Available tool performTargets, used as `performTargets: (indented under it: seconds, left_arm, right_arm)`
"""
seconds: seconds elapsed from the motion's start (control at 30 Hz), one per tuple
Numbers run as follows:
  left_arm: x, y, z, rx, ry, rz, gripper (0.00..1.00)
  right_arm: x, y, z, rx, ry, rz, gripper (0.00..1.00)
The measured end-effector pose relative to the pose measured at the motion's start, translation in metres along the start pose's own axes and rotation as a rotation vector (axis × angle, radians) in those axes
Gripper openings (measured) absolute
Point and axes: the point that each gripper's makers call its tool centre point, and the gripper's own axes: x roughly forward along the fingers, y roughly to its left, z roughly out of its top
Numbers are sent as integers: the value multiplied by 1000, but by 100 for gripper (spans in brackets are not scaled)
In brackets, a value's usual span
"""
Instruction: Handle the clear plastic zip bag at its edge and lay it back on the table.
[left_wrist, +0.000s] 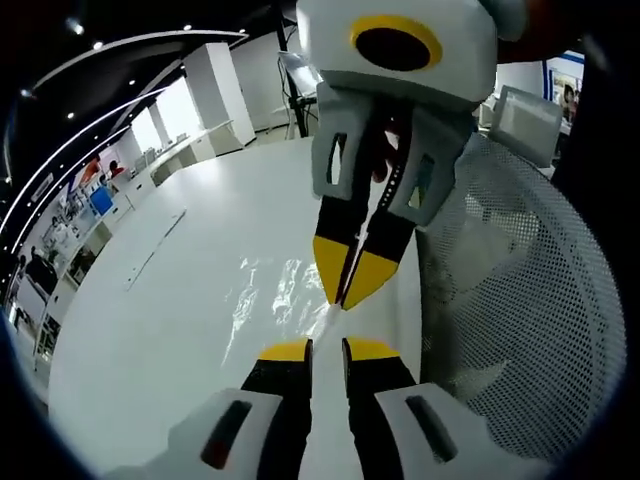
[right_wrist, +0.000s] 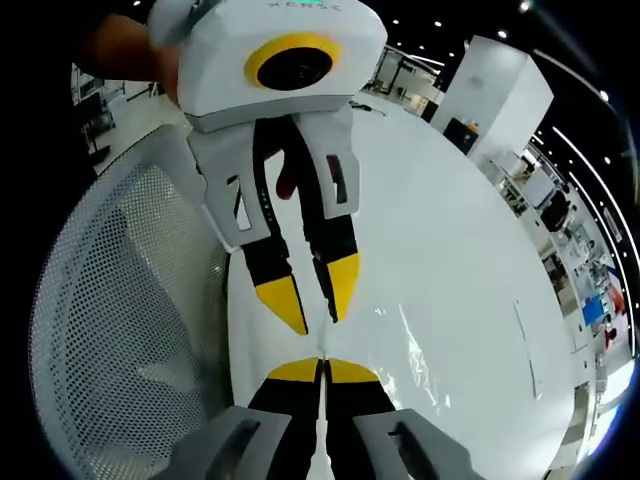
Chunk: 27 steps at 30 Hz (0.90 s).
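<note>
2 grippers meet tip to tip over the near margin of the white table, and the coming move turns on which of them has the bag's edge.

In the right gripper view, the right gripper has its 2 yellow tips pressed together on a thin pale sliver that I take to be the edge of the clear plastic zip bag. From those fingers the rest of the bag spreads away to one side, flat and glinting on the table. In the left gripper view the same pinch shows from the other end. There the right gripper comes to a point just beyond the left one's tips, and a corner of the bag rises to it.

The left gripper stands narrowly parted with nothing between its jaws, just short of the pinched edge. It is nearer that edge than any other part of the bag.

The film's longer side seems to run out from the fingertips across the table, away from the mesh chair on the other side. To lay the bag back, the right gripper would likely need to lower toward that side and then release.
</note>
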Motion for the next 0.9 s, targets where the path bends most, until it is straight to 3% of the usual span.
performTargets:
  seconds: [0.1, 0.33, 0.73, 0.9]
  left_arm:
    - [1, -2, 2, 37, -5, -12, 1]
    - [2, -9, -3, 90, -3, -42, 0]
    - [5, -12, -3, 106, -34, -68, 0]
    - [7, -10, -8, 76, 0, -74, 0]
  right_arm:
    - [3, 3, -1, 5, 9, 10, 0]
    - [7, 10, -2, -19, 18, 22, 0]
    - [2, 11, 10, 0, -42, 33, 2]
    - [4, 15, 11, 9, -35, 46, 0]
